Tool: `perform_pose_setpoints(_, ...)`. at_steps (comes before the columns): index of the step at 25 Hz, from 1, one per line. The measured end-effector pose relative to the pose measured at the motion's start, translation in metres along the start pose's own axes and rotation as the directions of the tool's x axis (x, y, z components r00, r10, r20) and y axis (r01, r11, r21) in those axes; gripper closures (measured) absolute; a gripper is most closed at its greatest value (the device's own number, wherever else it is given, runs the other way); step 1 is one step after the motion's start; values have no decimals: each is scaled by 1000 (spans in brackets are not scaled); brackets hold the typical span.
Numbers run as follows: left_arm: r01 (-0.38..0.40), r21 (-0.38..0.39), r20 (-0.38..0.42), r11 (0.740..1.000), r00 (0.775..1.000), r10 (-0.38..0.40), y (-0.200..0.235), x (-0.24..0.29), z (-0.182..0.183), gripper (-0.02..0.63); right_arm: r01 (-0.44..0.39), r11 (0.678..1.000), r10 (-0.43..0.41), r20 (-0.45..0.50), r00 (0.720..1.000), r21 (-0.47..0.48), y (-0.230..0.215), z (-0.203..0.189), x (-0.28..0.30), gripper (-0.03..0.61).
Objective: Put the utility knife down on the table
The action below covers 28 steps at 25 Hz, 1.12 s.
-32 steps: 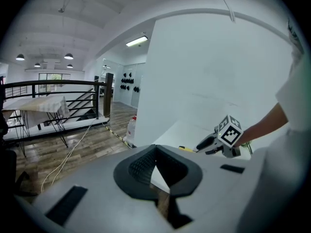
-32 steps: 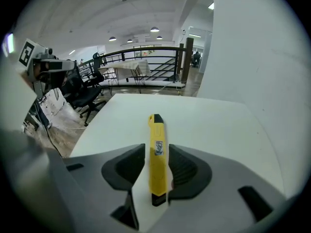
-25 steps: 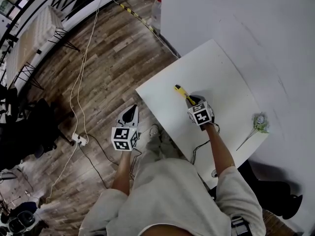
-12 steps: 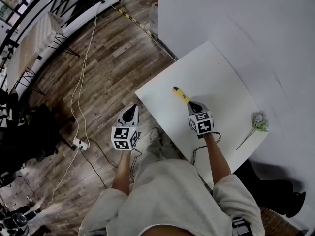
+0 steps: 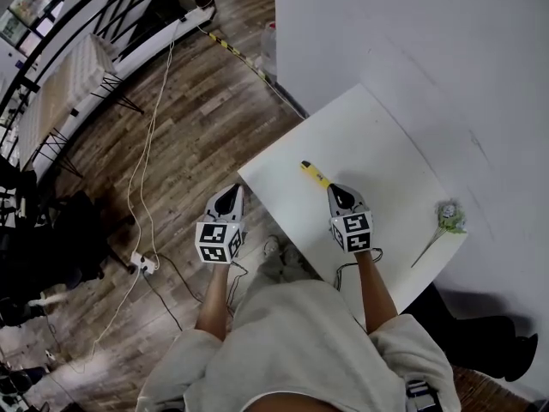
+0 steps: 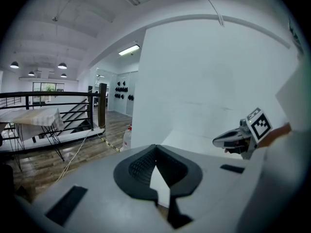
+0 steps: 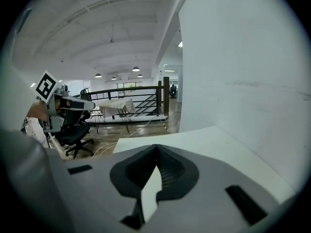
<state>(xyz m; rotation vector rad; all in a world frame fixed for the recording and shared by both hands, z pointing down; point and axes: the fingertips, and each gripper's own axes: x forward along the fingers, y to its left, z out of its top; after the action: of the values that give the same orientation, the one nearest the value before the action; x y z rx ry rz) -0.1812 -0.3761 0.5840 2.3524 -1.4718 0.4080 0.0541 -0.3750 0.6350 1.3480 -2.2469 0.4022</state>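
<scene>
The yellow utility knife [image 5: 314,174] lies flat on the small white table [image 5: 390,140], near its left edge. My right gripper [image 5: 338,191] hovers just behind the knife's near end, apart from it, jaws shut with nothing between them. In the right gripper view its tips [image 7: 156,147] meet over the bare tabletop. My left gripper [image 5: 229,192] hangs over the wooden floor left of the table, jaws together and holding nothing. The left gripper view shows its closed tips [image 6: 155,147] and, off to the right, the right gripper [image 6: 229,140].
A green and white flower-like item with a long stem [image 5: 449,216] lies at the table's right corner. A tall white wall [image 5: 429,33] rises behind the table. Cables and a power strip [image 5: 142,264] lie on the floor. An office chair [image 7: 73,130] stands to the left.
My right gripper let go of the knife, shut, and drew up and back toward the person. The knife stays on the table. The left gripper rose slightly.
</scene>
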Motion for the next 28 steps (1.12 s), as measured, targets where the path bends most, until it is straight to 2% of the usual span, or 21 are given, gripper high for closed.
perform_pose_setpoints(13,5,58,112,998,994,-11,-3,-12,57,607,60,998,-58,149,987,-11,-10,67,-26,580)
perform_pose_setpoints(20,-1,80,159,997,987,-12,-4,-18,77,607,79,997,-72,216,974,-21,-10,92,-39,580)
perform_pose_setpoints(28,-7,100,199,995,980,-13,-9,-23,95,607,92,995,-80,250,965,-37,-11,105,-48,580)
